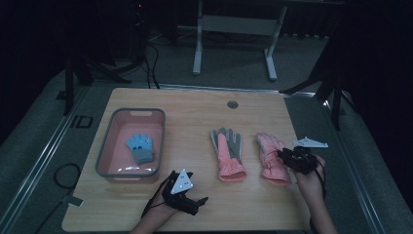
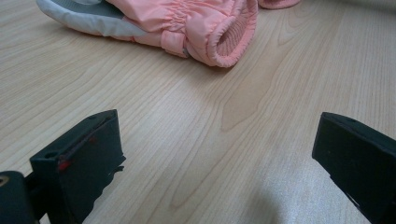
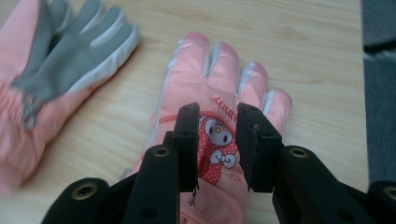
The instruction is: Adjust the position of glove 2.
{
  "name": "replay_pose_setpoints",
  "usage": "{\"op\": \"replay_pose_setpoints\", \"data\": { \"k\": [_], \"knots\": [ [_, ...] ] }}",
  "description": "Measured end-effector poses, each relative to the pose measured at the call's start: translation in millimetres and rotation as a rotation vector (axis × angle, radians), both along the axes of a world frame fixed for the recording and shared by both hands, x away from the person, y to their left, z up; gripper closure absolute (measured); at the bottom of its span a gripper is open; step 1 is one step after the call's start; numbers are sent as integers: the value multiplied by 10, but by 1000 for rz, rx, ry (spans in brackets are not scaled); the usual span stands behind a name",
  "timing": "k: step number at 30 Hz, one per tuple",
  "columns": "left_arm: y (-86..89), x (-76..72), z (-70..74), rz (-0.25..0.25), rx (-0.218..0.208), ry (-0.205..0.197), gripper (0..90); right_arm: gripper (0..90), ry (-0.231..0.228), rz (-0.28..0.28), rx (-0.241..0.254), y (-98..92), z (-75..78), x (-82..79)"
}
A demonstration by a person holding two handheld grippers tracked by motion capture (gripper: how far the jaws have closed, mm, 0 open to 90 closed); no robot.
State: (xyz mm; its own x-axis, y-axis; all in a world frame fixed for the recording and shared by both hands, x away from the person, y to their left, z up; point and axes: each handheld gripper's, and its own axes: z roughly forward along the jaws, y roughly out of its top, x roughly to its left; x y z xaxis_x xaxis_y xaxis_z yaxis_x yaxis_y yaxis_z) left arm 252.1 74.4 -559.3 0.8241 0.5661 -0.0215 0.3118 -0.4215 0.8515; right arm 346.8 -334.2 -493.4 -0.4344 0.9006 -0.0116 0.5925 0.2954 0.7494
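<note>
Three gloves lie on the wooden desk (image 1: 195, 112) or in the bin on it. At the left a pink bin with a grey rim (image 1: 103, 146) holds a small blue knitted glove (image 1: 140, 147). Near the front edge, right of the bin, the left gripper (image 1: 195, 201) rests in the person's hand just above the desk, its jaws spread wide with only bare wood between them; its own view looks across the desk at the cuff of a pink glove. That glove, the pink and grey ski glove (image 1: 228, 153), lies palm up in the middle, fingers pointing to the far side. Just right of it, apart from it, lies the second pink ski glove (image 3: 219, 93), back up, with a cartoon patch. The right gripper (image 3: 217, 140) hovers right over this glove, its jaws narrowly parted above the patch and not pressing on it.
</note>
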Motion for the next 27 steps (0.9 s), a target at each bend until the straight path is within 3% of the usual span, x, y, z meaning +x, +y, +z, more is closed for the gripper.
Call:
{"op": "replay_pose_setpoints", "data": {
  "k": [2, 4, 8, 11, 16, 20, 25, 27],
  "knots": [
    [1, 4, 0, 1, 1, 2, 18, 669, 11, 59, -21, -19, -6, 16],
    [1, 5, 0, 3, 0, 4, 18, 650, 33, 85, -8, -26, -32, 34],
    [2, 2, 0, 6, -2, 2, 18, 642, 71, 92, 18, -17, -145, 54],
    [3, 7, -1, 7, -4, 9, 18, 643, 75, 73, 6, -2, -249, 71],
    [5, 4, 0, 7, -3, 6, 18, 729, 76, 66, -12, 45, -384, 78],
    [5, 4, 0, 8, -3, 6, 19, 864, 72, 46, -11, 55, -394, 70],
    [7, 7, 0, 8, -4, 9, 19, 893, 65, -6, 23, 71, -361, 37],
    [8, 8, 0, 8, -4, 10, 18, 896, 40, -36, 41, 83, -228, 0]
  ]
}}
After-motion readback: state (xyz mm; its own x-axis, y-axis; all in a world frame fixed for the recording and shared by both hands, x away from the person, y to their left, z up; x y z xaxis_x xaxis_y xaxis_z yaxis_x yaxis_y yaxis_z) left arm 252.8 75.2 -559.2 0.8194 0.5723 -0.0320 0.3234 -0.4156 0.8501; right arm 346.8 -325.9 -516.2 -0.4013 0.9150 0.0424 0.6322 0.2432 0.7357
